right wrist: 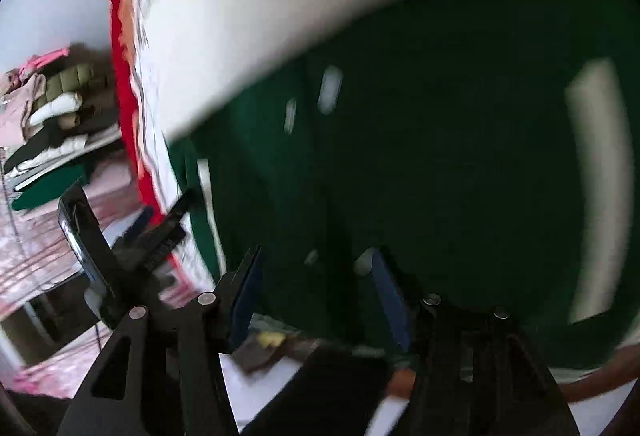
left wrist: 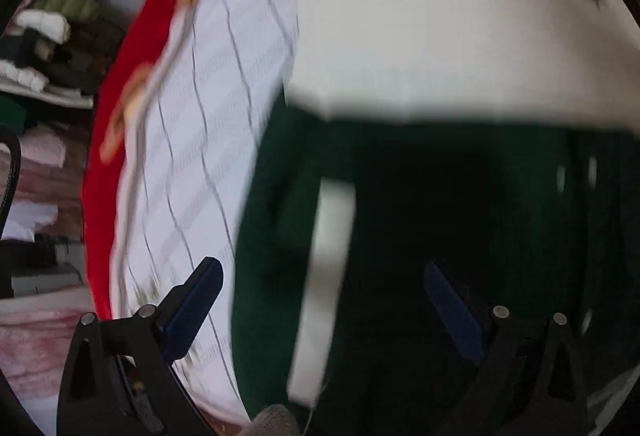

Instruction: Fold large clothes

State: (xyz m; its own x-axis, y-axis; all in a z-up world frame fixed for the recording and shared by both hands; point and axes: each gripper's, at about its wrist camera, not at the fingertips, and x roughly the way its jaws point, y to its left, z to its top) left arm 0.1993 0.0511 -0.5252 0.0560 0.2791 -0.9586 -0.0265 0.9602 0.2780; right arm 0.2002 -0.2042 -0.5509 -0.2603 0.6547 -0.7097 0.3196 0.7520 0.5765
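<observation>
The green-and-cream garment [left wrist: 440, 195] is lying on the checked white sheet [left wrist: 192, 155], inside its red border [left wrist: 104, 163]. I am hovering both tongs, left gripper [left wrist: 324, 296] and right gripper [right wrist: 316, 292], spread and seemingly empty despite the blur. Closing off the hem, I am risking a bunched, crooked fold.

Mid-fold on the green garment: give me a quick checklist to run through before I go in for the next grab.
1. Left hand-held gripper open: ok, jaws wide apart.
2. Right hand-held gripper open: ok, nothing between the pads.
3. Green garment under both grippers: ok.
4. Garment's cream panel lying flat: cannot tell, blurred.
5. Grab edge picked out: cannot tell, both views smeared.
6. Stacked clothes clear of the garment: ok, off to the side.
</observation>
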